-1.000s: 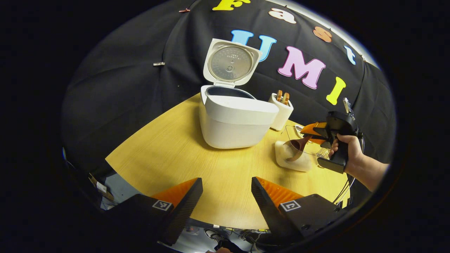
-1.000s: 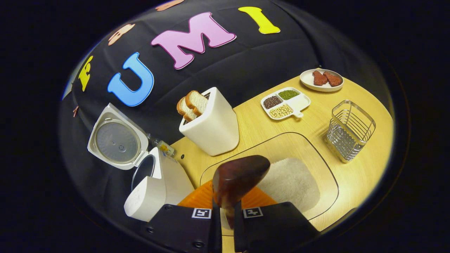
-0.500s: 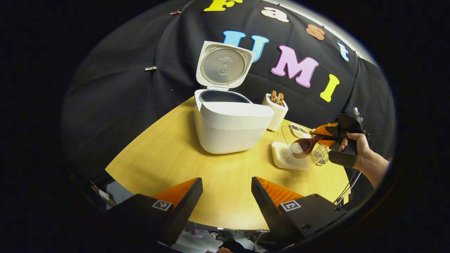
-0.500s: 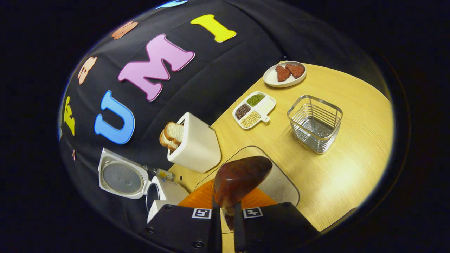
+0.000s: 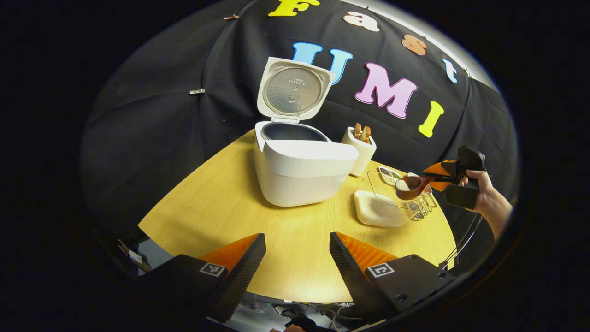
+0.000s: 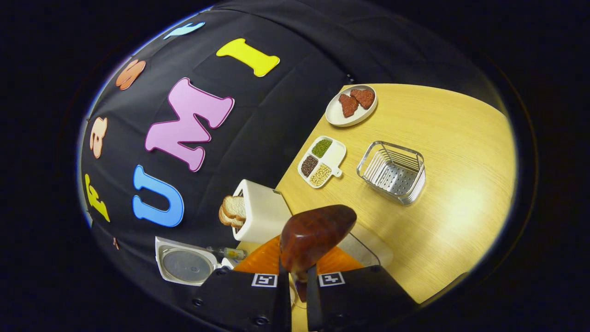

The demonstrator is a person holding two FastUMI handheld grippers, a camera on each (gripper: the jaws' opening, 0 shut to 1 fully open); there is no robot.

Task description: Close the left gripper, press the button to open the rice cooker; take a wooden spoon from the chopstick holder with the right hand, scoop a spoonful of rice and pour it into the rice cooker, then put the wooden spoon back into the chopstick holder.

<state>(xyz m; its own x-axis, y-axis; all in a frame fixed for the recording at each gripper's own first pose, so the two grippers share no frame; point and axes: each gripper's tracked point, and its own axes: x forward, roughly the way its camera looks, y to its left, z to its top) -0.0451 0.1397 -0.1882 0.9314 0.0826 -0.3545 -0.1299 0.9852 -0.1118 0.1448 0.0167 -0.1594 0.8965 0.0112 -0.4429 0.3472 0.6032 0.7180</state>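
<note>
Wooden spoon (image 6: 315, 235) clamped in my right gripper (image 6: 298, 276), above rice tray (image 5: 379, 210), left gripper (image 5: 297, 258) spread open.

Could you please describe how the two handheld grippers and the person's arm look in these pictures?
The left gripper has a black body and two wedge-shaped ribbed fingers, each side bearing a square black-and-white marker. The right gripper has the same black body and paired markers. In the left gripper view, a bare hand grips its black pistol handle, with thin cables hanging below; no sleeve is visible.

Rice cooker (image 5: 299, 173) open; wooden spoon (image 5: 411, 186) apparently rice-loaded, above tray (image 5: 379, 208).
</note>
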